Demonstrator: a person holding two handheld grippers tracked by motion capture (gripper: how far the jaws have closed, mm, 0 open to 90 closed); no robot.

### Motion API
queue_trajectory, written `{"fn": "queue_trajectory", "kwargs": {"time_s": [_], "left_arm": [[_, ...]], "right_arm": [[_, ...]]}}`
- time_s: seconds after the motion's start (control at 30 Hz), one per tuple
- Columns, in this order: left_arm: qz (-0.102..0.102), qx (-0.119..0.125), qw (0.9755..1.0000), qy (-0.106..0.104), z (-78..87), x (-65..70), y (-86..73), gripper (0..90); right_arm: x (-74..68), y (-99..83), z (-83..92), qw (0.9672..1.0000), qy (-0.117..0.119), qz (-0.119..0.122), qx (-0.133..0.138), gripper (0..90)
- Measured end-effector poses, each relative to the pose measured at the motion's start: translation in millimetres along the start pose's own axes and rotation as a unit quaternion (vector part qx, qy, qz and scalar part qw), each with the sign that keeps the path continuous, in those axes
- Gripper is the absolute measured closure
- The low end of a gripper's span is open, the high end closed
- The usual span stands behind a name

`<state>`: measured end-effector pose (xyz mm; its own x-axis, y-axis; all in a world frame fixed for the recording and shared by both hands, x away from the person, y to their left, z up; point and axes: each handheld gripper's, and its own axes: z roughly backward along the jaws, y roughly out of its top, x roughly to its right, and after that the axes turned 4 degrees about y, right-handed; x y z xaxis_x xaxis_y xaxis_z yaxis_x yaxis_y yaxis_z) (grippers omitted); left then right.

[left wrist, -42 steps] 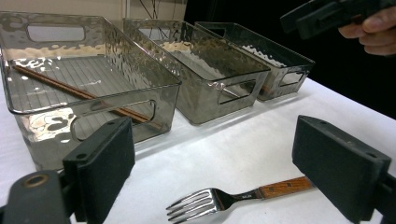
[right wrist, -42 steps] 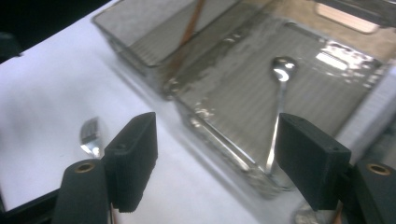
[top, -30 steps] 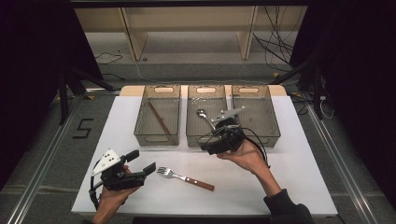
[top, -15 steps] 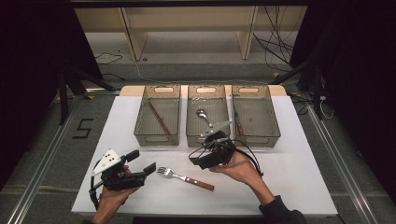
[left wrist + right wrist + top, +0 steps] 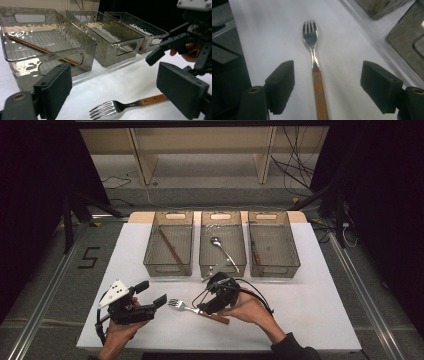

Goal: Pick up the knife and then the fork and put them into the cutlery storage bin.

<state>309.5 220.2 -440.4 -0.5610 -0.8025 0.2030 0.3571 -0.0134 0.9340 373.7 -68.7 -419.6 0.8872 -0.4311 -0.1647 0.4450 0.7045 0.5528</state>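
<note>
A fork [image 5: 186,306] with a wooden handle [image 5: 319,93] lies on the white table [image 5: 310,295] near the front, tines pointing left. My right gripper [image 5: 206,306] is low over the fork's handle, open, with a jaw on either side of it in the right gripper view [image 5: 330,85]; the jaws are not touching it. My left gripper [image 5: 151,294] rests open just left of the tines, holding nothing. In the left gripper view the fork [image 5: 117,107] lies between my open jaws [image 5: 118,92], a little ahead of them, and the right gripper [image 5: 175,42] hovers at the upper right.
Three clear bins stand in a row at the back of the table. The left bin [image 5: 169,269] holds chopsticks [image 5: 171,247], the middle bin [image 5: 222,269] a spoon [image 5: 222,249], and the right bin [image 5: 292,250] a wooden-handled utensil [image 5: 256,256].
My right gripper has come from the middle bin's front edge down and toward the table front, arriving over the fork's handle. The left gripper and the fork have stayed still.
</note>
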Motion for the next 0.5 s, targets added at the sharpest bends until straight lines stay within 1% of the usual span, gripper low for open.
{"fn": "queue_trajectory", "kwargs": {"time_s": [0.07, 0.3, 0.33, 0.37, 0.5], "left_arm": [[0.001, 0.001, 1.0, 0.0, -0.1, 0.1, 0.0, 12.8], [-0.001, 0.0, 1.0, 0.0, 0.0, 0.1, 0.1, 12.8], [0.001, 0.001, 1.0, 0.0, -0.1, 0.3, 0.0, 12.8], [0.0, 0.0, 1.0, 0.0, 0.1, 0.1, 0.0, 12.8], [0.0, 0.0, 1.0, 0.0, 0.1, 0.0, 0.1, 12.8]], "right_arm": [[-0.9, -0.4, -3.2, 1.0, -0.003, 0.004, -0.009, 28.6], [-3.4, -1.7, -11.5, 0.9994, -0.001, 0.01, -0.032, 30.0], [-4.2, -1.6, -12.2, 0.9992, -0.002, 0.005, -0.038, 30.0], [-3.9, -1.8, -13.3, 0.9991, -0.001, 0.01, -0.041, 30.0], [-4.8, -2.5, -17.7, 0.9985, -0.002, 0.013, -0.053, 30.0]]}}
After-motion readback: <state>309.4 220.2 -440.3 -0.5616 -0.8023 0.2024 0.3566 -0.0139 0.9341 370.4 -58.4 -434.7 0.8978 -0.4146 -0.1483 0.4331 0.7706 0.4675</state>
